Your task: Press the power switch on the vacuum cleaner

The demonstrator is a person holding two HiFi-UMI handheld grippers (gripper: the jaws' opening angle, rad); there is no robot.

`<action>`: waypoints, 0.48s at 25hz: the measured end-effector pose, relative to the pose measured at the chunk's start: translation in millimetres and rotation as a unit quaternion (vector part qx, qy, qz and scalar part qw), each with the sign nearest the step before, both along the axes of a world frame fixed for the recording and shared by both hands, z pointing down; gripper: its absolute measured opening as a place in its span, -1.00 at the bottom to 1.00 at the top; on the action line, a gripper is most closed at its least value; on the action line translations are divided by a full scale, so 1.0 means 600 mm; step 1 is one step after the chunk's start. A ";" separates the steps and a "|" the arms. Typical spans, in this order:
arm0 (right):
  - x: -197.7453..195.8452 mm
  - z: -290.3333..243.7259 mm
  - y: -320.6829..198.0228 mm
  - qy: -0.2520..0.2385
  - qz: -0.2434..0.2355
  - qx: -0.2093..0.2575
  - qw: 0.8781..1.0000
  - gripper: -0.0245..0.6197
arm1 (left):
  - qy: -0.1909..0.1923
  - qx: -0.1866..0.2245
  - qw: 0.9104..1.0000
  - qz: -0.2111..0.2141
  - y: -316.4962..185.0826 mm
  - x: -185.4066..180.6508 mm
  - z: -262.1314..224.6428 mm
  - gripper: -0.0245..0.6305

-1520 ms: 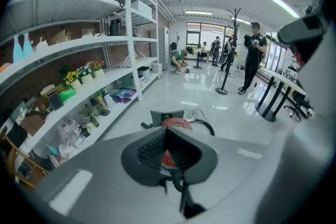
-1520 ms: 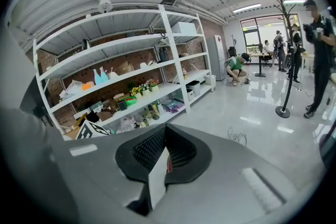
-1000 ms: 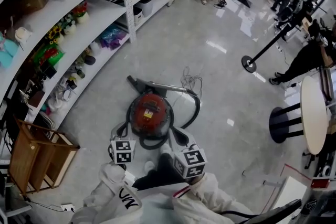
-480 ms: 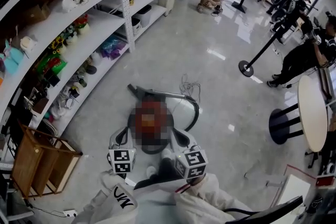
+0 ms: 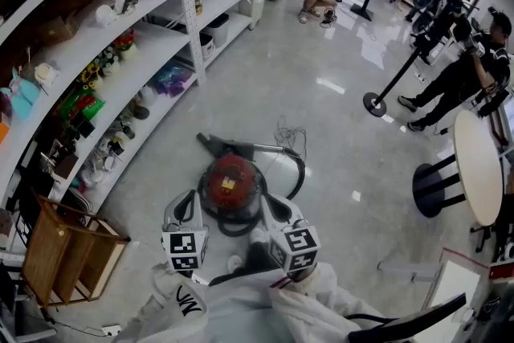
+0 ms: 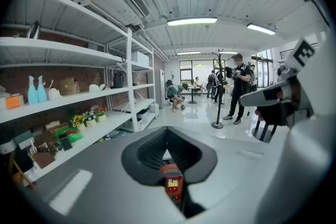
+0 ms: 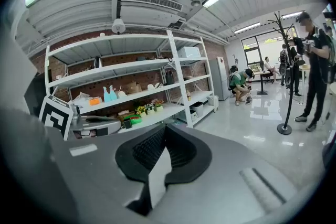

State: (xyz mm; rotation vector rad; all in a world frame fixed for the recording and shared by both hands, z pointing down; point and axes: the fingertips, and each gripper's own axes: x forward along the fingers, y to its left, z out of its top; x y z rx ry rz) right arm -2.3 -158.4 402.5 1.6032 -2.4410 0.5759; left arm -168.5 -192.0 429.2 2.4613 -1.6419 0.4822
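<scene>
Head view: the red vacuum (image 5: 231,181) sits on the floor (image 5: 321,116) just ahead of me, and its hose (image 5: 299,173) curls round its right side. My left gripper (image 5: 189,201) is just beside its left flank and my right gripper (image 5: 269,206) just beside its right.

Left gripper view: my jaws meet at the tips and hold nothing. A strip of the vacuum (image 6: 172,183) shows through the slit below the left gripper (image 6: 167,136).

Right gripper view: the right gripper (image 7: 165,136) has its jaws together too and is empty. Only pale floor (image 7: 157,176) shows in the slit.
</scene>
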 end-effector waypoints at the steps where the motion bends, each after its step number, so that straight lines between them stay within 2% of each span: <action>1: 0.000 -0.002 0.001 0.000 0.001 0.002 1.000 -0.92 | -0.002 0.002 1.000 0.000 0.000 -0.002 -0.002 -0.93; 12: -0.003 -0.014 0.027 0.013 0.014 0.003 1.000 -0.92 | 0.000 0.011 1.000 0.003 0.029 -0.020 -0.009 -0.93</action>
